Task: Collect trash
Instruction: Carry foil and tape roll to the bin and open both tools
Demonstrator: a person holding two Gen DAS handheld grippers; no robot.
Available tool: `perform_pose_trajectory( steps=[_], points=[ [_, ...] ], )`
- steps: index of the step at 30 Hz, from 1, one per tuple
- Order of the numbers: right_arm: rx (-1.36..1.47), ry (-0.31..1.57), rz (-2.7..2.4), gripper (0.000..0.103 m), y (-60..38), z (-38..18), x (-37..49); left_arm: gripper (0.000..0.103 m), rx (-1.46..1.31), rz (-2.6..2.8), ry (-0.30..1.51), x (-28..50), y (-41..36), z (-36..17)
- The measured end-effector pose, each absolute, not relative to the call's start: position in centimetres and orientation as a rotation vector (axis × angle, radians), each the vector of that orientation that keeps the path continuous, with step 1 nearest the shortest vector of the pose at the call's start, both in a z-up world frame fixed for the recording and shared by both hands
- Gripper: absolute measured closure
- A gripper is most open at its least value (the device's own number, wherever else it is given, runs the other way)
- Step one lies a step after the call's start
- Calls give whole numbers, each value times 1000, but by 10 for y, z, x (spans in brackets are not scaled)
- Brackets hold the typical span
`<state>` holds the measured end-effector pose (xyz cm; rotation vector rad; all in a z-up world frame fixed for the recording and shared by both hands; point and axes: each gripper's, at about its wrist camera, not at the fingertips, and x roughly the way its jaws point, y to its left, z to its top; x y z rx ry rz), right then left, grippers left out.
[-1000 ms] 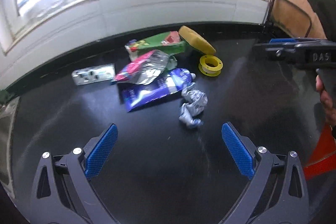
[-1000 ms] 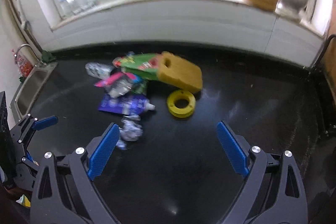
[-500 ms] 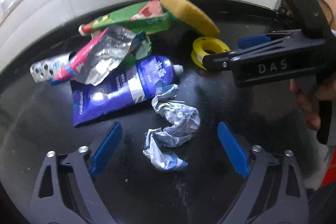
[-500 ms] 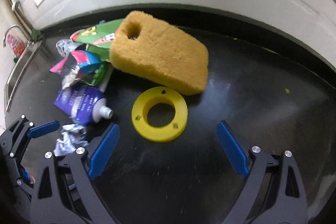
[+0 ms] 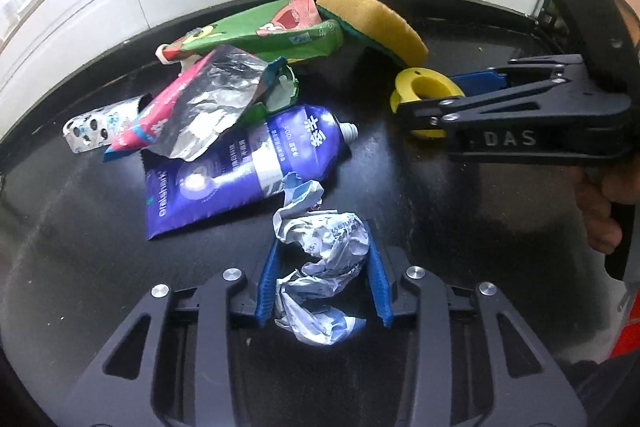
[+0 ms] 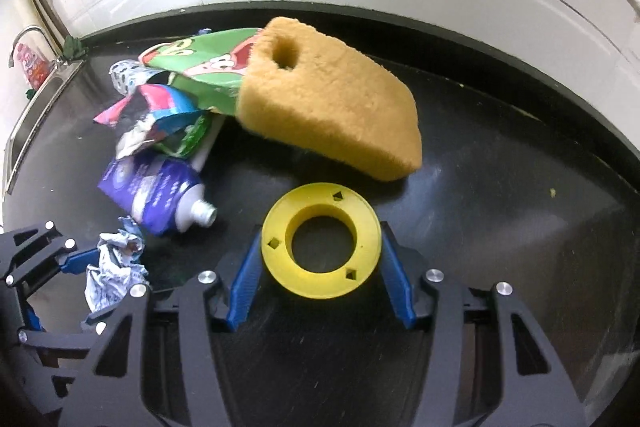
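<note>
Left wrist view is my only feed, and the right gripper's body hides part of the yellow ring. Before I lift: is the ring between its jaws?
Observer: Yes. The right gripper has just been closing its jaws, and the yellow ring lies flat between both pads.
Operator: Anything else caught there?
Observer: No, only the ring. The sponge lies beyond the fingertips.
Operator: What's past the pile's left end?
Observer: A steel sink.
</note>
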<state>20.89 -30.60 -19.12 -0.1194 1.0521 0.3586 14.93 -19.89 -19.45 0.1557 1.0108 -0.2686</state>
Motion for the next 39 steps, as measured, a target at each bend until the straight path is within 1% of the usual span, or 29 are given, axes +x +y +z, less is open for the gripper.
perform_pose_trajectory(
  steps=[12, 18, 26, 33, 39],
  points=[
    [-79, 993, 302, 48, -302, -130, 125, 65, 110, -263, 951, 90, -161, -140],
    [-70, 974, 292, 48, -296, -116, 94, 65, 106, -257, 946, 64, -141, -130],
    [-90, 936, 325, 48, -265, -101, 82, 65, 77, -184, 893, 46, -105, -110],
    [-159, 882, 532, 48, -171, -78, 75, 65, 11, 1, 832, 8, -26, -82],
    [-249, 864, 799, 48, -50, -61, 43, 65, -77, 234, 833, -64, 64, -79]
  ],
)
